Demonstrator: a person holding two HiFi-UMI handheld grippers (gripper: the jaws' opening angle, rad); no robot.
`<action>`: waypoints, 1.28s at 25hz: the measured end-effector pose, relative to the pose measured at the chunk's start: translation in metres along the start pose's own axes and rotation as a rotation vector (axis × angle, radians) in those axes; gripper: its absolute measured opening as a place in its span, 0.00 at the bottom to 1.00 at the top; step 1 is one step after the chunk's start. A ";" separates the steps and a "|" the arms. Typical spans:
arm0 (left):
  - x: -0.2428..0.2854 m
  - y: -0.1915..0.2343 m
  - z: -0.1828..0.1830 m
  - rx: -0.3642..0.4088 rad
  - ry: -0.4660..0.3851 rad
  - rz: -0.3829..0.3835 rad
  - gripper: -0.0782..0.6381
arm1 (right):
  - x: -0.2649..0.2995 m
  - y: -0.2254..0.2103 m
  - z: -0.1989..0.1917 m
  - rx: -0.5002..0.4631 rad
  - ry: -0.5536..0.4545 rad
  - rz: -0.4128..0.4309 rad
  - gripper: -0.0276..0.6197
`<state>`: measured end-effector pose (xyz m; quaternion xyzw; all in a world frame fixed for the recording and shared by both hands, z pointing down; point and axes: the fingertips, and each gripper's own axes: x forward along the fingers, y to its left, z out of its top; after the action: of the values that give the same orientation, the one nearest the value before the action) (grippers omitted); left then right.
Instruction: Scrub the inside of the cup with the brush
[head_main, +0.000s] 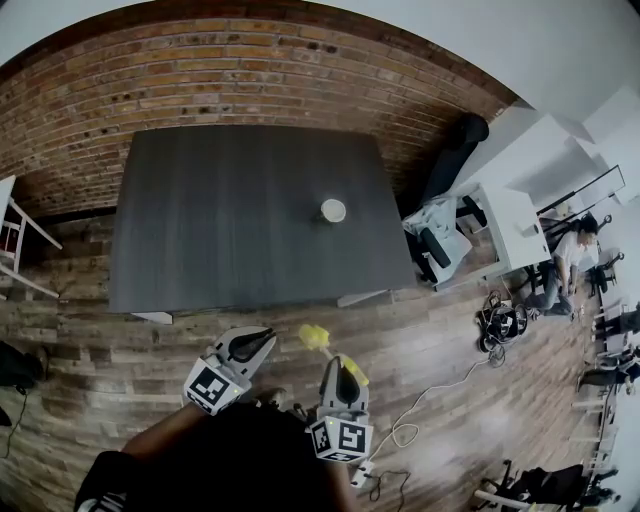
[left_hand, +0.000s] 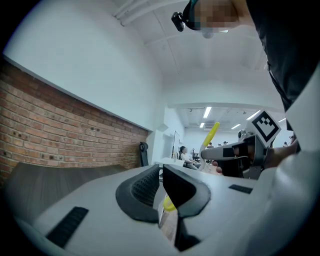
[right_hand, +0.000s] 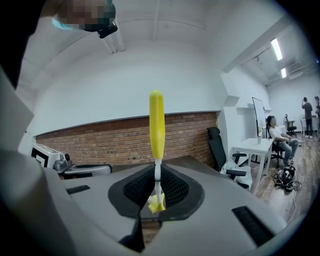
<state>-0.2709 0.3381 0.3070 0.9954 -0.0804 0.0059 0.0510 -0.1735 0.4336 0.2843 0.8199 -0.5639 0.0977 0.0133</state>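
Note:
A white cup (head_main: 333, 210) stands upright on the dark grey table (head_main: 220, 220), right of its middle. Both grippers hang over the wooden floor, short of the table's near edge and well away from the cup. My left gripper (head_main: 262, 338) (left_hand: 161, 181) is shut with nothing between its jaws. To its right, my right gripper (head_main: 337, 362) (right_hand: 157, 186) is shut on the white neck of a yellow brush (head_main: 314, 337) (right_hand: 156, 127). In the right gripper view the brush's long yellow part stands up above the jaws. The left gripper view also shows the brush (left_hand: 210, 135) and the right gripper (left_hand: 235, 157).
A brick wall (head_main: 230, 80) runs behind the table. A black office chair (head_main: 450, 150), white desks (head_main: 520, 220) and a seated person (head_main: 565, 262) are to the right. Cables (head_main: 420, 420) lie on the floor near my right side. A white frame (head_main: 15, 245) stands at the left.

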 end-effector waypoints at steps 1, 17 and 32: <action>-0.004 0.004 0.000 0.002 0.000 -0.003 0.18 | 0.001 0.005 -0.001 -0.002 0.001 -0.006 0.12; -0.031 0.039 -0.012 -0.014 0.014 -0.085 0.18 | 0.019 0.056 -0.009 -0.007 0.002 -0.085 0.12; 0.066 0.071 -0.017 -0.015 0.016 -0.041 0.18 | 0.102 -0.013 0.003 -0.010 -0.002 -0.026 0.12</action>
<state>-0.2170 0.2598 0.3320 0.9964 -0.0596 0.0120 0.0590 -0.1254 0.3438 0.3002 0.8271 -0.5538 0.0938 0.0178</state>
